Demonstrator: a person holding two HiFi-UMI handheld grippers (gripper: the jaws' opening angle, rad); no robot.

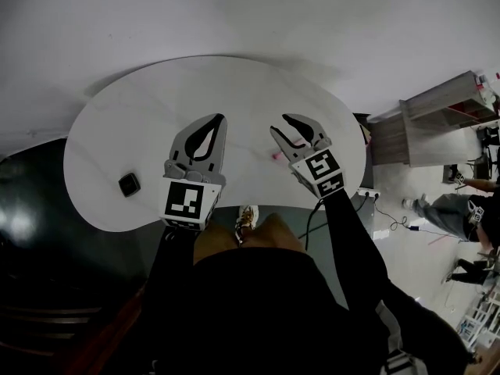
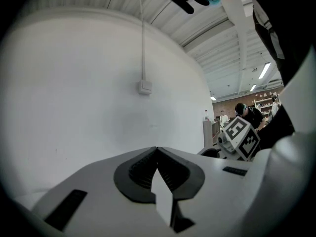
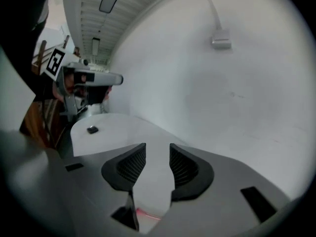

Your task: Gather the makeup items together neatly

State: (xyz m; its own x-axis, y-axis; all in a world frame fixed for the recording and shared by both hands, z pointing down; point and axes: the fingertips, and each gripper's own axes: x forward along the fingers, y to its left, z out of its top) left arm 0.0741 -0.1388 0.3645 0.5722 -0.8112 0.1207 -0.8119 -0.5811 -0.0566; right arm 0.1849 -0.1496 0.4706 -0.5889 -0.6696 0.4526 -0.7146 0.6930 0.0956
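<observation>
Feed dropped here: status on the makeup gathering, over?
Left gripper shut, empty. Right gripper open, empty, by the pink stick. Small black case apart, left on the table. Nothing blocks the way.

Plain white wall (image 1: 328, 14) runs right behind the rounded white table (image 1: 109, 139), with a small box (image 2: 144, 87) mounted on it, hanging off a thin conduit (image 2: 142, 43). Dark floor (image 1: 31, 209) left of the table, pale floor (image 1: 406, 256) to its right. A grey cabinet (image 1: 437, 123) stands off to the table's right. Strip lights (image 2: 265, 70) sit on the ribbed ceiling (image 2: 217, 48) overhead.
</observation>
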